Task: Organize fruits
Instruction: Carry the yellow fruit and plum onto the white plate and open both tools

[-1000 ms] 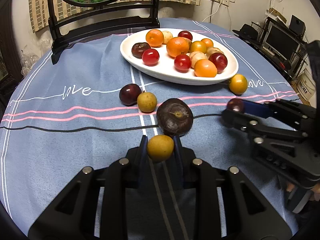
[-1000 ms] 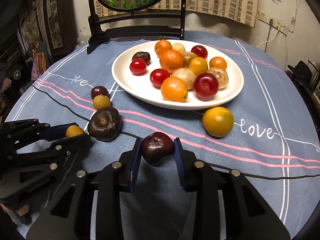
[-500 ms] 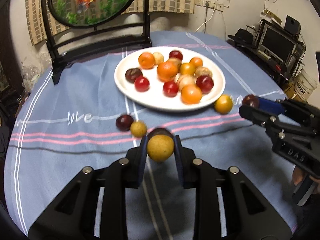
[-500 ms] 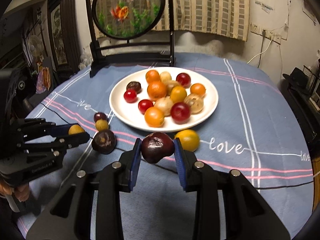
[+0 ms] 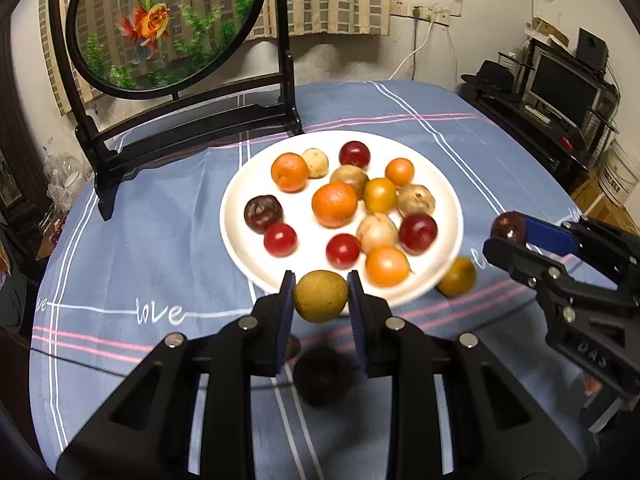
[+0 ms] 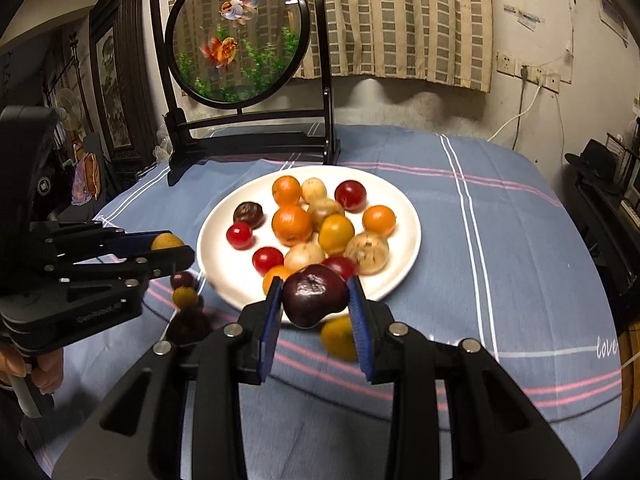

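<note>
The left gripper squeezes one round yellow-green fruit in the air. The right gripper squeezes one dark purple plum. Thirteen fruits sit on the round white plate.

A round goldfish screen in a black stand is set at the back of the blue-clothed surface; a checked curtain (beige, brown-barred) is hung behind, and wall sockets are mounted beside it.
</note>
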The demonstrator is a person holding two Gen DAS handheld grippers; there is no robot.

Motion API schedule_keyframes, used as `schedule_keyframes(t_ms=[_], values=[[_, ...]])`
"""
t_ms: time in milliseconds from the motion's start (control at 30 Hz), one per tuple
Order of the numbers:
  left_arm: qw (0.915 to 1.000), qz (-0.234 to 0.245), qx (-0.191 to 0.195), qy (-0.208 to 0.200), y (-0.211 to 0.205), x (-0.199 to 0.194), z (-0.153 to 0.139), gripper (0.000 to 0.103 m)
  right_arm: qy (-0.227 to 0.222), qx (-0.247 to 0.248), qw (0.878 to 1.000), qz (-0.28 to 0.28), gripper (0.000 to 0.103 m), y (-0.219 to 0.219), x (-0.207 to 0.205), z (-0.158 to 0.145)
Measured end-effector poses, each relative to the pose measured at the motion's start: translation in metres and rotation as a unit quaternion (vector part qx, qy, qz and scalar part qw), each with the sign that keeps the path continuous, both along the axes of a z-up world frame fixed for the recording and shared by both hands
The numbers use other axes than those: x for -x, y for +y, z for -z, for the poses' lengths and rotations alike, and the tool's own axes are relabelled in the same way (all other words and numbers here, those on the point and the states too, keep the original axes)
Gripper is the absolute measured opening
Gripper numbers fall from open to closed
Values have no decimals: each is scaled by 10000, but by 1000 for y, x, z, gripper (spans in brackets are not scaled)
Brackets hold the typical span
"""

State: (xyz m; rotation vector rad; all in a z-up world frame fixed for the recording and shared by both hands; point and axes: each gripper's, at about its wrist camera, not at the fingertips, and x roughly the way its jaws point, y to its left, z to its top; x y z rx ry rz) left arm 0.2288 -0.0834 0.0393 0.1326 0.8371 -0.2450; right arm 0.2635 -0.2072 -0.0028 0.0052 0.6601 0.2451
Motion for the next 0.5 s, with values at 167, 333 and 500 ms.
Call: schedule_keyframes(t_ms=[167, 333, 500], values=[[9997, -150, 106, 138, 1, -34, 6, 26, 16, 3, 10000, -6, 33, 8, -27, 0], [9994, -232, 108, 231, -2, -61, 15, 26, 119, -37, 9999, -13, 33, 12, -55, 5], [9990, -316, 100, 306, -5, -80, 27, 26, 239, -24, 9997, 39, 33, 11, -76, 15]])
